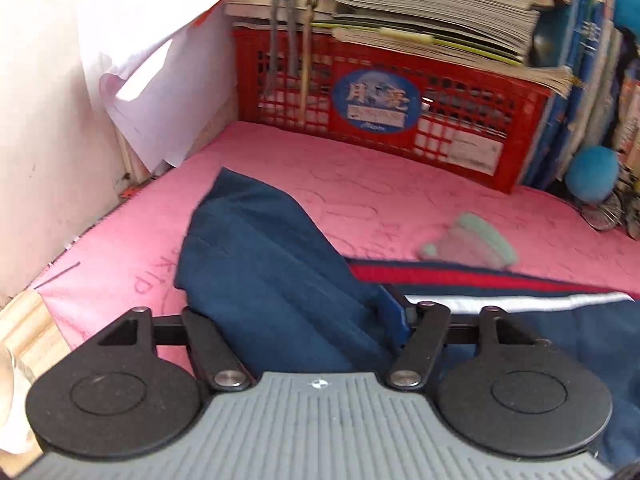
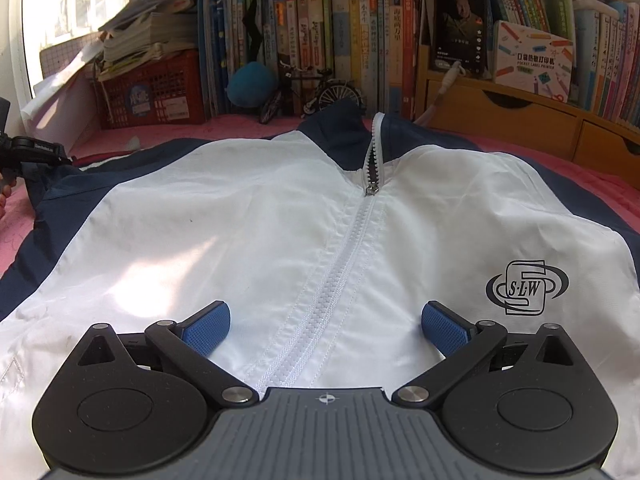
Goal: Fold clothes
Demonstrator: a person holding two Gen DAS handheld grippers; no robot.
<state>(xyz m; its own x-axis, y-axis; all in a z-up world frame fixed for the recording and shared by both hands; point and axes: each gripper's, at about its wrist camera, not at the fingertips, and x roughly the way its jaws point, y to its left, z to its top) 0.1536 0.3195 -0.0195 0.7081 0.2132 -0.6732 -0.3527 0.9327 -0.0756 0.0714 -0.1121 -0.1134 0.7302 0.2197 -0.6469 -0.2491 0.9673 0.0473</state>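
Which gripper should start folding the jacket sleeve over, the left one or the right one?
Probably the left. The left gripper already has the navy sleeve draped between its fingers, so it could carry it across. The right gripper hangs open above the white jacket front, holding nothing.

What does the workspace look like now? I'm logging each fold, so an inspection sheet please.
Surface: pink mat, scribbled on.
Job's things: jacket, white front up, zip nearly closed; navy sleeve lifted by the left tongs.
Clutter: small green thing, blurred; blue ball; toy bicycle.
Grippers: left tongs shut on sleeve; right tongs open above the jacket's front.
Cables: white cord hanging from the phone.
Surroundings: red crate under stacked books; bookshelf; window.
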